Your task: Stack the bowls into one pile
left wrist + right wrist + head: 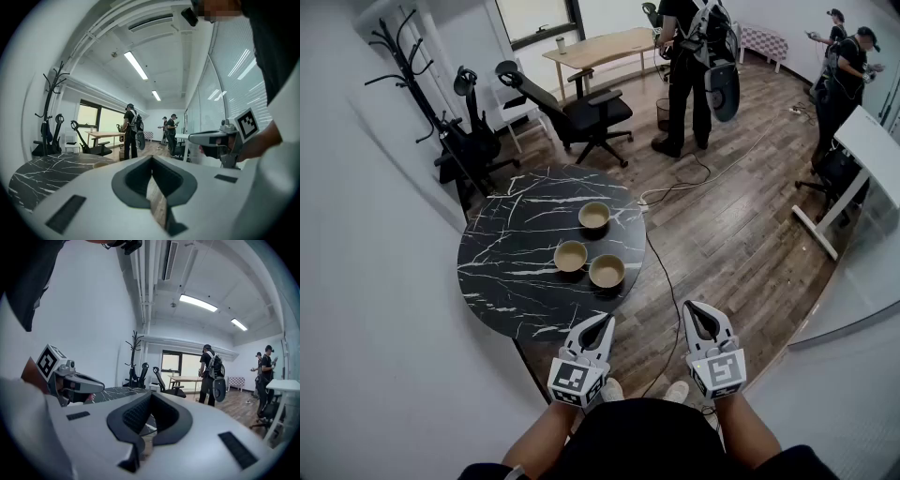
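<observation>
Three tan bowls stand apart on the round black marble table (516, 281): one at the back (594, 216), one in the middle (570, 256) and one at the front right (607, 271). Both grippers hover side by side off the table's near edge, held roughly level. My left gripper (605, 322) is shut and empty, just short of the table rim. My right gripper (692, 308) is shut and empty, over the wooden floor to the right of the table. In the left gripper view its jaws (151, 159) meet at the tips, with one bowl's rim (101, 164) just beyond.
A white wall runs along the left. Behind the table are a coat rack (403, 56), a scooter (473, 131) and a black office chair (581, 112). A cable (661, 272) trails over the floor. People stand at the back near a wooden desk (600, 47); a white desk (877, 150) is at right.
</observation>
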